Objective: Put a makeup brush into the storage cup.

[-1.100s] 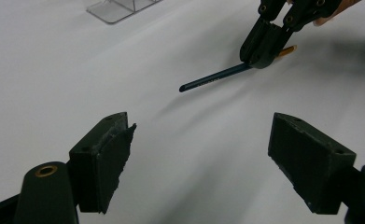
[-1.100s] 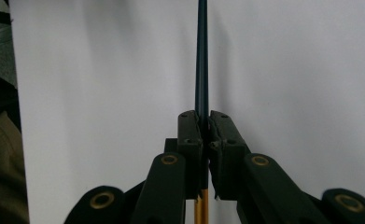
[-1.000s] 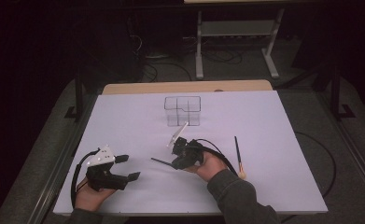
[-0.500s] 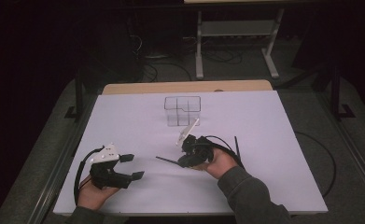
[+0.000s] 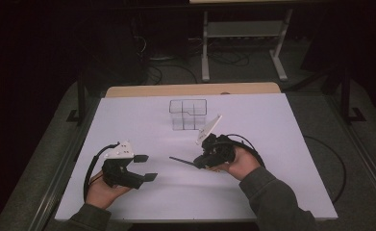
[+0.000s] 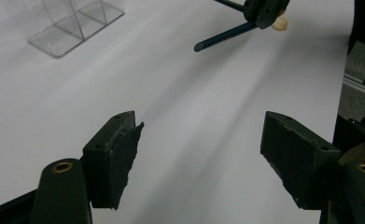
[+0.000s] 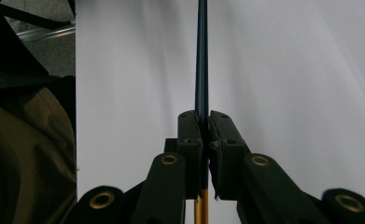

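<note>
Jaws clamp a pencil [image 7: 202, 56] on right gripper [image 5: 201, 162]; left gripper [image 6: 199, 154] closing, empty, over bare table [image 5: 272, 192].

No text, label, brand, number or sign can be read anywhere in these views.

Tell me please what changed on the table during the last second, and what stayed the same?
The right gripper, shut on the dark pencil, lifted it off the table and carried it rightward. The left gripper drew back toward the near edge, its empty jaws closing slightly. The clear organizer and white table stayed unchanged.
</note>
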The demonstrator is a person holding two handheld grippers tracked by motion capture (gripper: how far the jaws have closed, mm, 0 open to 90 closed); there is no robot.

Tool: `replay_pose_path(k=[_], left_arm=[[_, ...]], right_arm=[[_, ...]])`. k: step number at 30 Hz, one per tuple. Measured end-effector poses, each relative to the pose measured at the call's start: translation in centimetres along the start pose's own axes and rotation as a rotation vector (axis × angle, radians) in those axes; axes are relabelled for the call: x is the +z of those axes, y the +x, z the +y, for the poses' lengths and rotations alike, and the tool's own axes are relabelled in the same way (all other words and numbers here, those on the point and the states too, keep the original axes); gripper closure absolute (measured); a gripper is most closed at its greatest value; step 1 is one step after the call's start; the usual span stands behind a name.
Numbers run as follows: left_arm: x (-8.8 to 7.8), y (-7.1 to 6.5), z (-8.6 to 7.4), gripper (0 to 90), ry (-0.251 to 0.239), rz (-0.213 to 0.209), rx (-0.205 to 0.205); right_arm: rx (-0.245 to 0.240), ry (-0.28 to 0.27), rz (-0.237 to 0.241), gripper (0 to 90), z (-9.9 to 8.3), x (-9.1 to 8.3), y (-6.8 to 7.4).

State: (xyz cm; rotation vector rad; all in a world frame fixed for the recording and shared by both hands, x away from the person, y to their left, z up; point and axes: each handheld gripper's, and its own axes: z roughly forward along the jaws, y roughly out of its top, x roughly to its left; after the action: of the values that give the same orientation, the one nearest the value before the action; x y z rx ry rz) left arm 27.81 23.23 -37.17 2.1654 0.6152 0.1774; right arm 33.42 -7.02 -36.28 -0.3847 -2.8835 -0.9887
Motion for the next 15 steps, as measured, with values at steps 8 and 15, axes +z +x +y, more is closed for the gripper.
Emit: replay_pose_path(k=[8, 15], left_arm=[[-0.3, -0.2, 2.8, 29.1, 0.039, -0.043, 0.048], [-0.1, -0.4, 4.9, 31.3, 0.075, -0.063, 0.093]], right_arm=[[-0.023, -0.01, 0.008, 82.6, -0.1, -2.0, -0.2], [-0.063, -0.01, 0.011, 82.6, 0.2, -3.3, -0.1]])
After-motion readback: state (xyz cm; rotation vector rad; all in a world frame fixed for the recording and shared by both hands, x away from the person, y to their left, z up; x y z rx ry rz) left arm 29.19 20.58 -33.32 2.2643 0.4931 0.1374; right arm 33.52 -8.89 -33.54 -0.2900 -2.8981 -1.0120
